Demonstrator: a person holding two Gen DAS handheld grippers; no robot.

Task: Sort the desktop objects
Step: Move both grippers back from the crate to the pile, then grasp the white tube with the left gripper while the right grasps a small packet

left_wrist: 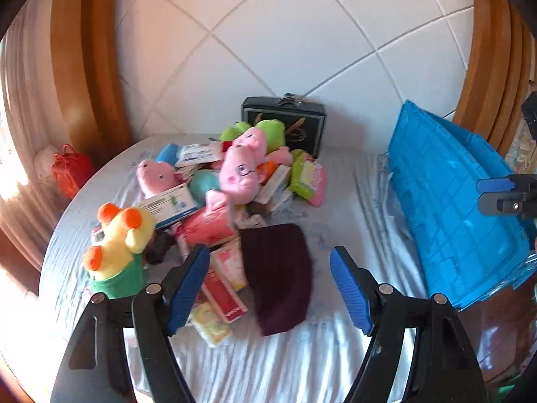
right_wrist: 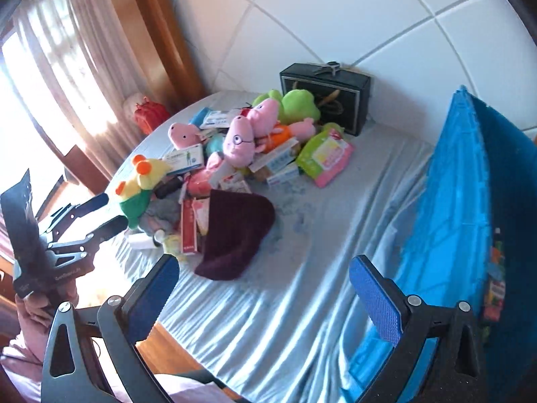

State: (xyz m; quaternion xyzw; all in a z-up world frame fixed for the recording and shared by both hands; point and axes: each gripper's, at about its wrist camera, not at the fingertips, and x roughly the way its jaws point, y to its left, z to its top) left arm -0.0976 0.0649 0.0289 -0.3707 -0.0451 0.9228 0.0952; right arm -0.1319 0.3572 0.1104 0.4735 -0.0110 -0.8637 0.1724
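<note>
Jaws of our left gripper point(left_wrist: 270, 288) and right gripper point(right_wrist: 263, 297) stand apart, empty. Below us, a dark maroon knitted cloth point(left_wrist: 277, 275) lies beside heaped plush toys point(left_wrist: 241, 171) on the sheet-covered bench point(left_wrist: 335, 346).

1. blue crate point(right_wrist: 446, 201): its right side and bottom run past the picture's edge.
2. boxes point(left_wrist: 221, 278) under the dark cloth point(left_wrist: 278, 275): partly covered, print too blurred to read.
3. right gripper point(left_wrist: 503, 194): only its tips show at the edge.

The rear wall point(left_wrist: 285, 33) is white, divided by diagonal seams, and framed by wooden posts point(left_wrist: 97, 50). Sunlight enters through a sheer curtain point(right_wrist: 67, 50) at the left
</note>
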